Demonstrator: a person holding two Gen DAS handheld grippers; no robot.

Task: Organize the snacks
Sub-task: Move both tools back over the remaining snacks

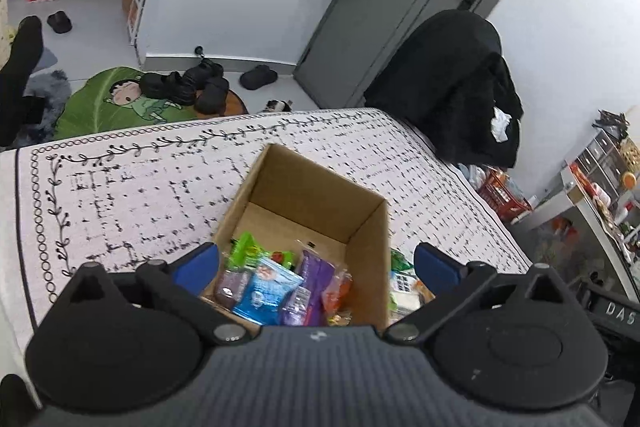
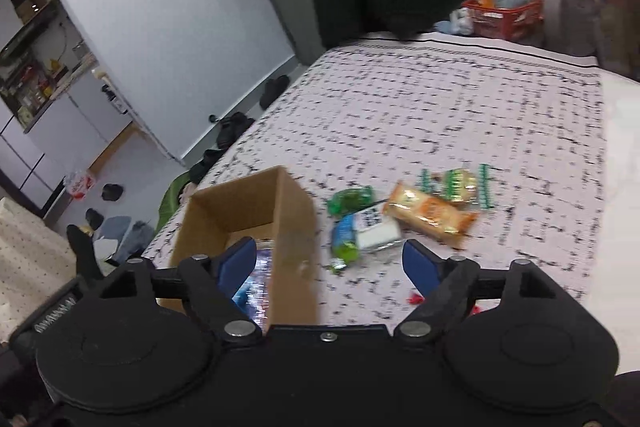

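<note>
Left hand-held gripper spread wide above open brown cardboard box on white black-patterned tabletop, nothing clamped; colourful snack packets piled inside. Right hand-held gripper apart and empty, loose wrapped snacks at 1 o'clock of box.

The tabletop wears a white cloth with a broken black grid, bordered by black rings and a leafy vine. The cardboard box is plain brown. In it lie a light-blue packet, a purple packet, a bright green packet and an orange wrapper. To the right of the box, on the cloth, lie an orange-and-cream packet, a green wrapper and a green-striped packet. Each tool is black with blue pads.
</note>
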